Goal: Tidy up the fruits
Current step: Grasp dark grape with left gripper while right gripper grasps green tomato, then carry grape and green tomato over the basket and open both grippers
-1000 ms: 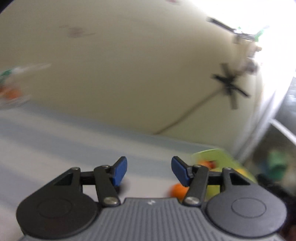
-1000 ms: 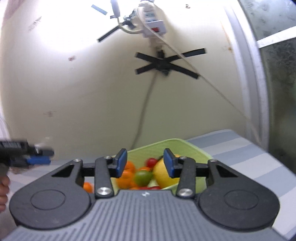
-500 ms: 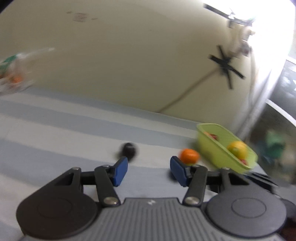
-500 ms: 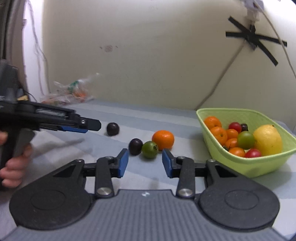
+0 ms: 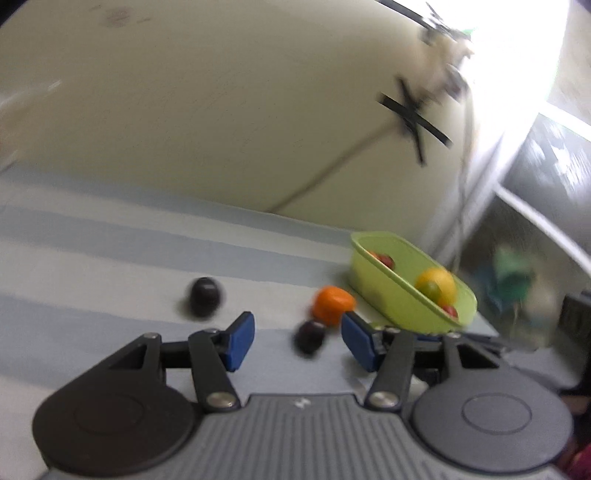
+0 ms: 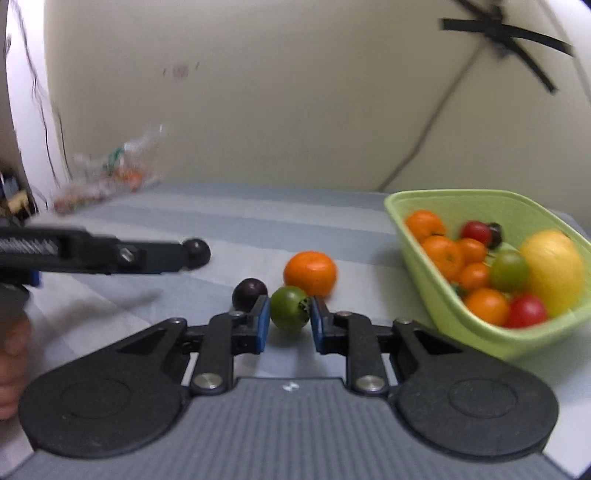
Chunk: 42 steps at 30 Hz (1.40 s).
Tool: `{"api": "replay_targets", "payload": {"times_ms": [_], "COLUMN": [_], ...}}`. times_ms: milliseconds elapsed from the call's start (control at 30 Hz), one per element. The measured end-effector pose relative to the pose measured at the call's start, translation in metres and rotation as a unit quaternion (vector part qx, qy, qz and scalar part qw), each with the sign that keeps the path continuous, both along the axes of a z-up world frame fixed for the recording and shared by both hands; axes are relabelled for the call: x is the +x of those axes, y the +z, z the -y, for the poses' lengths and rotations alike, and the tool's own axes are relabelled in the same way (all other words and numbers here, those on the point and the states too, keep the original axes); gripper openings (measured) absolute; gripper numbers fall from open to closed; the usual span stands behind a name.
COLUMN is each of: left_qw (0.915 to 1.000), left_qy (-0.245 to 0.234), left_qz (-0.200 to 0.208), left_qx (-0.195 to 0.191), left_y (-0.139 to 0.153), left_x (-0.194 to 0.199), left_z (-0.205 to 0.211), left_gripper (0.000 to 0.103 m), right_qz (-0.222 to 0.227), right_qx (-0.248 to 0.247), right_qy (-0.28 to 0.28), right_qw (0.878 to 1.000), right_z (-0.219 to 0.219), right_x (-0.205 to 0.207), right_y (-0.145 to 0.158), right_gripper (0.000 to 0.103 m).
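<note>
My right gripper (image 6: 290, 314) is shut on a green tomato (image 6: 290, 308) that rests on the striped cloth, one blue pad against each side. Just behind it lie an orange mandarin (image 6: 310, 273) and a dark plum (image 6: 249, 290). A second dark plum (image 6: 197, 253) sits farther left, at the tip of my left gripper (image 6: 177, 254). In the left wrist view my left gripper (image 5: 297, 332) has its jaws opening with nothing gripped; a dark plum (image 5: 309, 336) lies on the cloth beyond its fingers, with the mandarin (image 5: 332, 304) behind. The green basket (image 6: 461, 332) at right holds several fruits.
A crumpled plastic bag (image 6: 107, 177) lies at the back left by the wall. A black cable taped with a cross (image 6: 506, 33) runs down the wall behind the basket (image 5: 388, 291). A person's hand (image 6: 11, 354) holds the left gripper at the left edge.
My right gripper swung from the basket to the loose fruits and its jaws closed on the green tomato. The left gripper tipped downward, bringing the plums and mandarin nearer.
</note>
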State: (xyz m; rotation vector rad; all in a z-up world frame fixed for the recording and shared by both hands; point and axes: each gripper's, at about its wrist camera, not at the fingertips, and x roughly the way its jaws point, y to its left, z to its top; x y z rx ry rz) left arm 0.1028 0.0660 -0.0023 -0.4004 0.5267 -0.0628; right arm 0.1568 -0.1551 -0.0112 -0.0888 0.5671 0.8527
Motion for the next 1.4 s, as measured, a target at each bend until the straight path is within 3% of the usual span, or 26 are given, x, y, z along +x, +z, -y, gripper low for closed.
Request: {"api": "replay_targets", "payload": {"times_ms": [100,267,400,500,633,900,1100,1233,1400], "left_qw": [0.9985,0.994,0.9886,0.991,0.9943,0.9969,0.9965,0.9953,0.9952], "left_qy": [-0.026,-0.02,0.0,0.005,-0.024,-0.052,-0.043,-0.039,-0.04], "left_qz": [-0.012,-0.049,-0.061,-0.06,-0.051,-0.032,-0.03,-0.026,-0.025], "left_qx": [0.047,0.096,0.138,0.119,0.09,0.05,0.066,0.085,0.086], "left_y": [0.001,-0.007,-0.014,-0.013,-0.012,-0.009,-0.014,-0.014,-0.014], "left_x": [0.015,0.043,0.047,0.038,0.009,-0.064,-0.08,-0.081,-0.081], "left_z": [0.021,0.044,0.055,0.052,0.058,0.061,0.065,0.072,0.072], "left_gripper": [0.054,0.049,0.024,0.024,0.024,0.024,0.025,0.025,0.025], "right_qz": [-0.005,0.009,0.009,-0.001,-0.001,-0.027,0.027,0.03,0.038], "right_qx": [0.01,-0.008,-0.02,-0.013,-0.007,0.032,-0.017,-0.035,-0.044], "right_qy": [-0.007,-0.015,-0.007,-0.006,0.001,0.071,0.074,0.074,0.073], "right_qw": [1.0,1.0,1.0,1.0,1.0,0.997,0.997,0.996,0.996], "right_z": [0.022,0.027,0.021,0.024,0.029,0.057,0.047,0.04,0.037], "right_x": [-0.012,-0.022,-0.02,-0.016,-0.021,-0.069,-0.094,-0.091,-0.093], "right_y": [-0.004,-0.009,-0.01,-0.01,-0.009,-0.011,-0.014,-0.017,-0.018], "right_gripper": [0.026,0.026,0.026,0.026,0.026,0.026,0.029,0.039,0.039]}}
